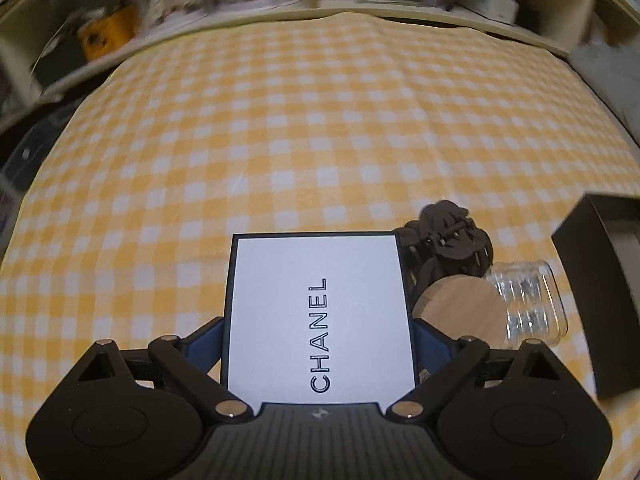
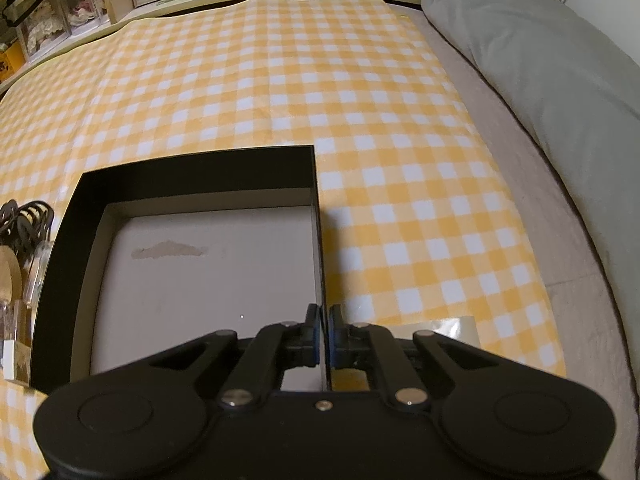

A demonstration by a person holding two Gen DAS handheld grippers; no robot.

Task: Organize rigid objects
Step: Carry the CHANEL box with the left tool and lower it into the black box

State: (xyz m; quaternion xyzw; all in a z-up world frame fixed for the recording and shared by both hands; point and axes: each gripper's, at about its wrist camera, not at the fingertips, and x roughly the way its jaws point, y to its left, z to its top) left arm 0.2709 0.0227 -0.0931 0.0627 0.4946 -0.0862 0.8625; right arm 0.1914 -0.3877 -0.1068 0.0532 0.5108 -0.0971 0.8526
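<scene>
The right gripper (image 2: 324, 334) is clamped on the thin right wall of the open black box (image 2: 192, 280), pads pinched tight w/ the wall edge-on between them, pointing steeply down at the yellow checked cloth (image 2: 360, 100). That box is thin card, I'd judge: light, stiff enough along a wall but likely to flex or tilt if lifted by one side only, so a low grip near a corner seems safer than mid-wall. Its pale inside floor is bare (one scuffed patch towards the back). On the other side the left gripper (image 1: 320, 344) stands wide, its blue pads either side of the white box lid (image 1: 320, 316) w/ the black border and lettering; pads look right at the lid's edges, but whether they press can't be told from this view, so treat it as not gripped. The lid is flat, light, smooth-faced and prob. slippery on top, so the side edges are the place to take it, squeezing gently so it doesn't bow. This gripper also tilts steeply down, lid lying flat on the cloth just ahead of it. Beside the lid, to its right, sit a dark hair claw (image 1: 448, 240) and a clear ribbed jar (image 1: 528, 300) w/ a round wooden lid (image 1: 460, 312), lying on its side; glass or hard plastic, can't say, so handle as fragile. The black box lies beyond them at the far right.
</scene>
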